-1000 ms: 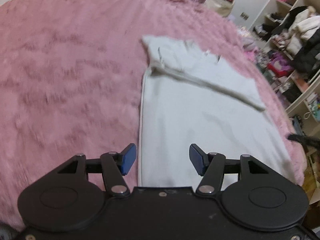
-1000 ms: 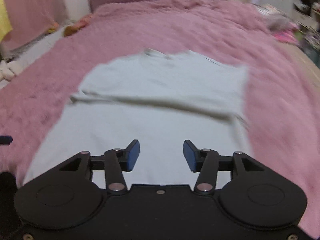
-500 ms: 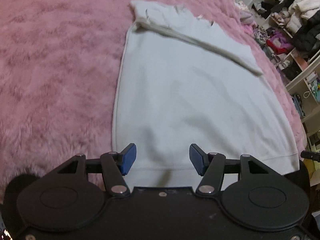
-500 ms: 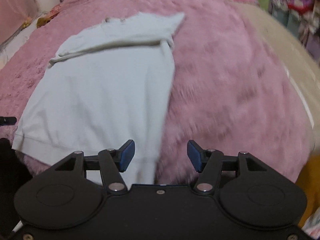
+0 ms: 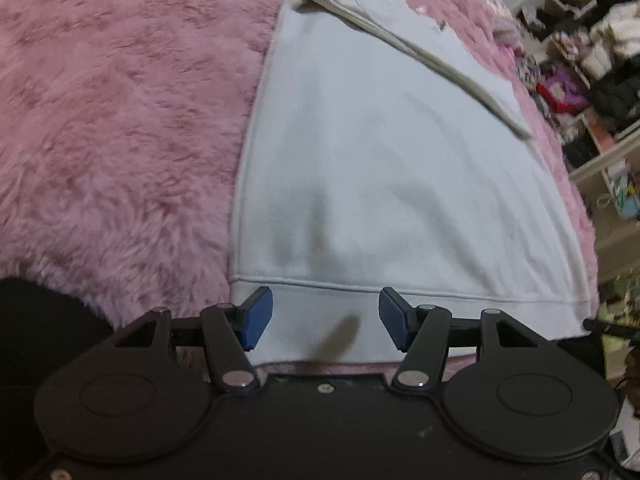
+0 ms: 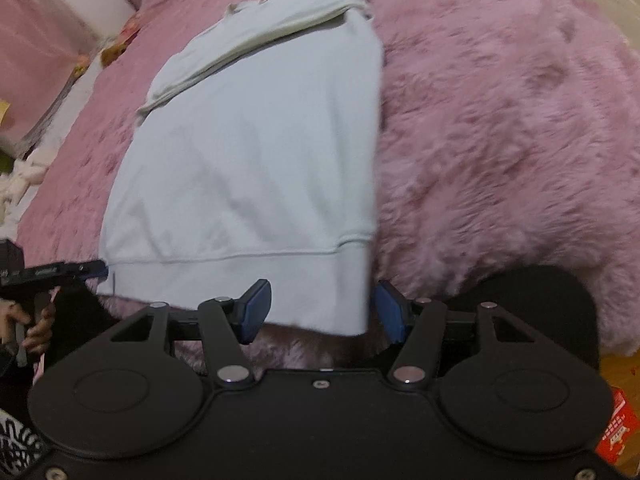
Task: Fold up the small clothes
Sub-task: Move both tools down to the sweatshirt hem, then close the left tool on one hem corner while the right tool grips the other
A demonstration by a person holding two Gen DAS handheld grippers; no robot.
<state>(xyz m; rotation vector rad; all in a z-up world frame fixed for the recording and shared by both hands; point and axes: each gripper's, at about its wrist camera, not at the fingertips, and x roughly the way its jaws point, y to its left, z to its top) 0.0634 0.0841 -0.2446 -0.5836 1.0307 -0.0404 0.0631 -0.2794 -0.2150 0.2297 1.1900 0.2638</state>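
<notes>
A pale blue sweatshirt (image 5: 384, 168) lies flat on the fluffy pink blanket (image 5: 120, 120) covering the bed, sleeves folded across its upper part and its ribbed hem (image 6: 240, 280) nearest the person. The left gripper (image 5: 326, 320) hangs over the hem's left corner, its blue fingers (image 5: 256, 318) spread apart and holding nothing. The right gripper (image 6: 320, 311) sits at the hem's right corner, fingers (image 6: 254, 312) likewise wide apart, the cloth's edge between them. Cluttered shelves (image 5: 592, 52) stand beyond the bed.

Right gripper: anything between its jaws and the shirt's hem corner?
Nothing. In the right wrist view, the right gripper has open jaws straddling the light blue shirt at its near-right hem corner, over the pink blanket.
</notes>
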